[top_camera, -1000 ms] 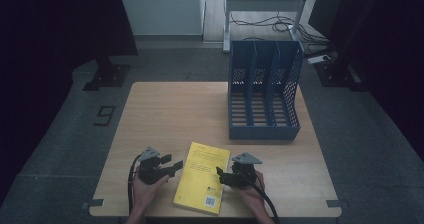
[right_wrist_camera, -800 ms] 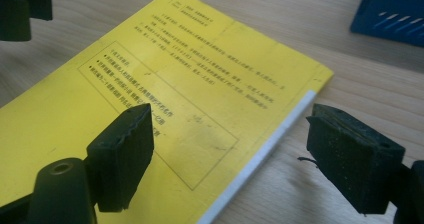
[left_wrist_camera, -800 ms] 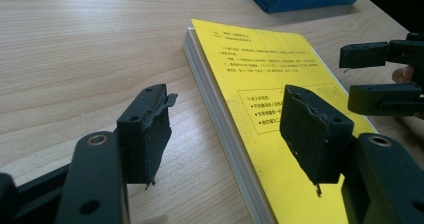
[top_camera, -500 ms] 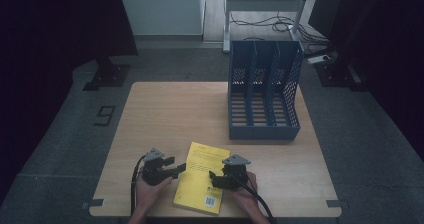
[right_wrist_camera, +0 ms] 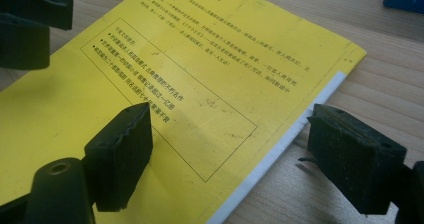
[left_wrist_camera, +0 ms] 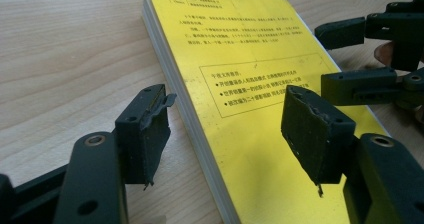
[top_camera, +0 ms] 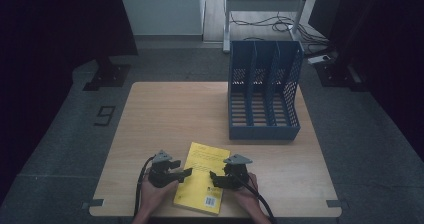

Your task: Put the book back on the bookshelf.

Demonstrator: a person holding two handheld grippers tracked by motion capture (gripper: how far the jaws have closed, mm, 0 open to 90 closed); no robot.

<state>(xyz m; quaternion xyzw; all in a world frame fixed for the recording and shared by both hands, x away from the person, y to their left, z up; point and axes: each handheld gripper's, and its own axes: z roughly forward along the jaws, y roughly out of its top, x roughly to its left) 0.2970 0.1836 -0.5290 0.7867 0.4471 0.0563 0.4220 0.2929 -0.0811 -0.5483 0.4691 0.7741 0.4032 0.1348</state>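
At the bottom centre of the high view, both hands angle inward, the left gripper and right gripper facing each other. The flat yellow paperback book lies between them on the light wooden table. Each gripper's jaws stand apart, straddling one long edge of the book.

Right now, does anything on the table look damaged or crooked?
The book lies flat but askew to the table edge. The left tongs' pads look frayed, with rubber peeling at the edges.
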